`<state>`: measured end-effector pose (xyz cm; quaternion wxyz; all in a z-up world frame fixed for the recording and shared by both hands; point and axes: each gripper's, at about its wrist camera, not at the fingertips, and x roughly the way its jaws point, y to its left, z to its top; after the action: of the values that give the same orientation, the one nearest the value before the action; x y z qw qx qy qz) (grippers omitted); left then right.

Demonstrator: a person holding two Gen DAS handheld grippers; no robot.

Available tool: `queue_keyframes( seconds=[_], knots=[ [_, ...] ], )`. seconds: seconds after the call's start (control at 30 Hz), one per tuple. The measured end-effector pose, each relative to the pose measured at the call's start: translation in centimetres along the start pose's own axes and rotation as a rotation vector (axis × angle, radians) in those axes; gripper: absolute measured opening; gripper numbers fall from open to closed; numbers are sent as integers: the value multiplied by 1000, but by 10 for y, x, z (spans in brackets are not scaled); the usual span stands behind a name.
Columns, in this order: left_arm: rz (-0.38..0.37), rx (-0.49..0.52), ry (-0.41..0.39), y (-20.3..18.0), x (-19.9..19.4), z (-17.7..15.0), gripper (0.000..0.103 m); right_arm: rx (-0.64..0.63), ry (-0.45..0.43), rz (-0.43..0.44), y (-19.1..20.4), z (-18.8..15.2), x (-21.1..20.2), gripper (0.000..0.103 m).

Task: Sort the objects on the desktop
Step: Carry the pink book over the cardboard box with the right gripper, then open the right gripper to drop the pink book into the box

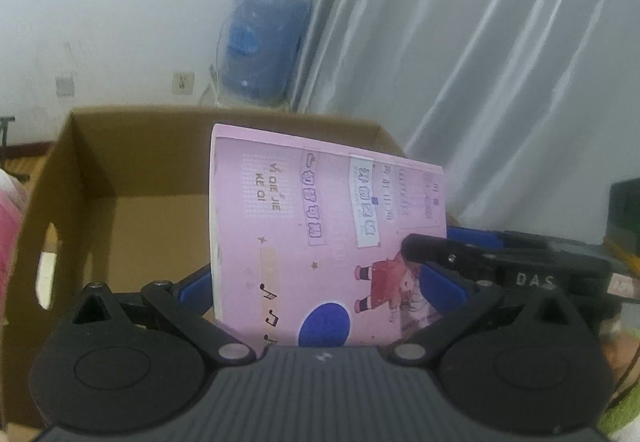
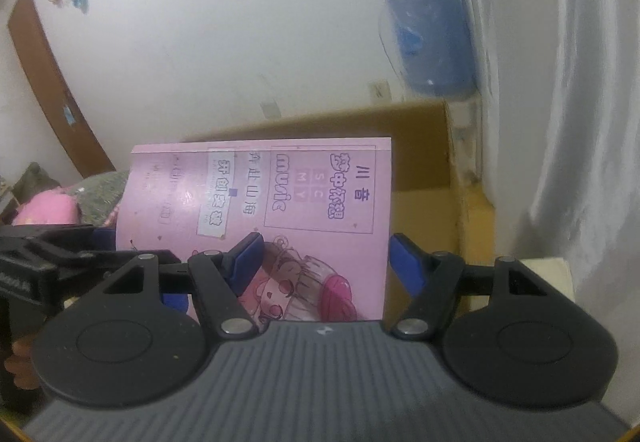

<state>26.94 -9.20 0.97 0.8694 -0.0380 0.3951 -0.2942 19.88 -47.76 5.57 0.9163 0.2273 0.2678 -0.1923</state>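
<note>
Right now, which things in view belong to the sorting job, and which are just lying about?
Job:
pink illustrated notebook, held between left gripper and right gripper
open brown cardboard box

Lying about:
blue plastic-wrapped bundle
white curtain
pink plush toy

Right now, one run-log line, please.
left hand-held gripper: grips pink booklet | right hand-held gripper: grips it too | cardboard box: behind

Pink book (image 2: 320, 201) between blue fingers (image 2: 244, 258), before cardboard box (image 2: 420, 145)
</note>
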Motion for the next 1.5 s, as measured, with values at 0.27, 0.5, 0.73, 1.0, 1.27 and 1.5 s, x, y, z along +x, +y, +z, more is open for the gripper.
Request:
queue_keyframes(
  seconds=[0.27,0.5,0.73,1.0,1.27,1.5],
  knots=[
    [-11,-64,122,18,39,1,103,-60,51,-80,0,1,31,69],
    [-13,-62,144,18,42,-3,103,-282,-19,-250,26,0,44,78],
    [-58,-113,179,32,38,1,103,-273,27,-167,30,11,35,78],
    [-101,-293,344,60,59,12,103,-103,318,55,17,30,30,79],
    [-106,-381,525,62,95,13,103,-77,643,78,24,25,67,79],
    [-94,-411,601,62,110,14,103,-42,859,44,22,17,115,82]
  ],
)
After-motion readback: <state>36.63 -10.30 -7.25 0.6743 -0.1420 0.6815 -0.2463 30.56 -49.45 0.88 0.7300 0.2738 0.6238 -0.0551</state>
